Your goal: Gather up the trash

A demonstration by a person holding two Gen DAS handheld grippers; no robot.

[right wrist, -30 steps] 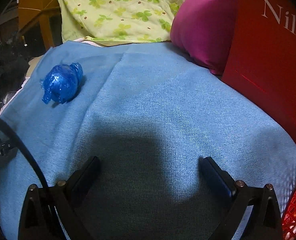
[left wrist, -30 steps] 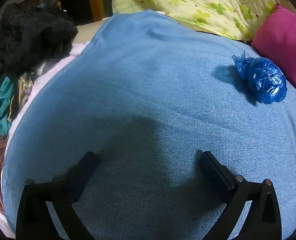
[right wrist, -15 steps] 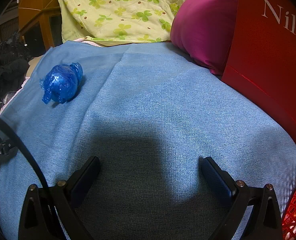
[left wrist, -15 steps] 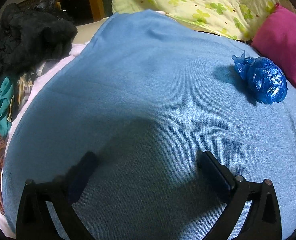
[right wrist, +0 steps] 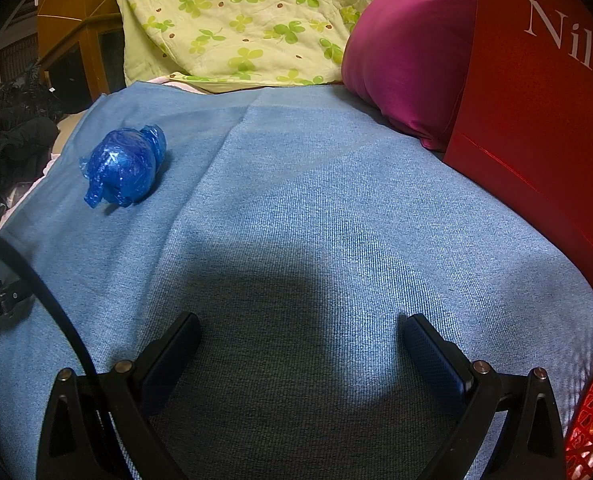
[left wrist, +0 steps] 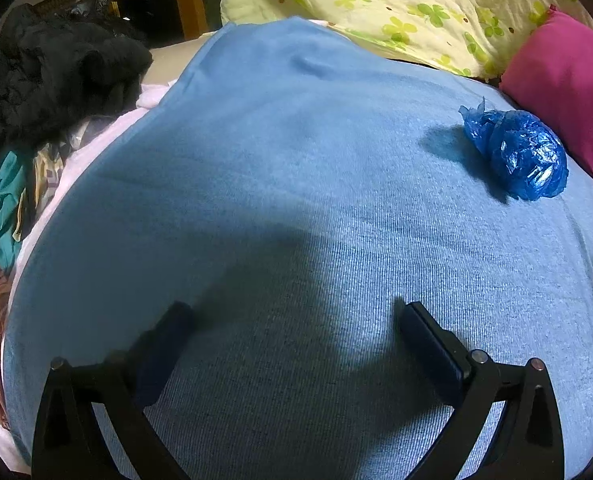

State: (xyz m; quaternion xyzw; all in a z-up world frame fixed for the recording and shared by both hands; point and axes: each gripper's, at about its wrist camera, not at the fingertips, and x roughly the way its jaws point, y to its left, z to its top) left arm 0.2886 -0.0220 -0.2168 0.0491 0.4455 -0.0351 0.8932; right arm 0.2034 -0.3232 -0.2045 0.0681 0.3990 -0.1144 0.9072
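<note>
On the blue cloth (left wrist: 280, 168) that covers the bed, going left to right: a heap of black clothing (left wrist: 52, 76) and other loose fabric crowds the far left edge, then comes open cloth, then the one piece of trash — a crumpled blue plastic wad (left wrist: 516, 152) — and past it a magenta pillow (left wrist: 564, 80) and, in the right wrist view, a red bag (right wrist: 536, 128) standing upright beside that pillow. From the left gripper (left wrist: 296, 316) the wad lies ahead and well off to the right, its twisted tail pointing away and leftward, so its long axis runs on a slant across that gripper's line of reach. From the right gripper (right wrist: 302, 326) the same wad (right wrist: 122, 166) lies ahead and well off to the left, its long axis again slanted, the tail end nearer the camera. Both grippers stand wide apart at the fingers and hold nothing; each hovers low over bare cloth, apart from the wad. Which is nearer is hard to judge — the wad looks about equally far from both, so either would have to swing inward. A red mesh basket (right wrist: 592, 420) is cut off at the right wrist view's lower right corner; only a sliver shows. The lettering on the red bag is cropped, and what the wad contains cannot be told.
</note>
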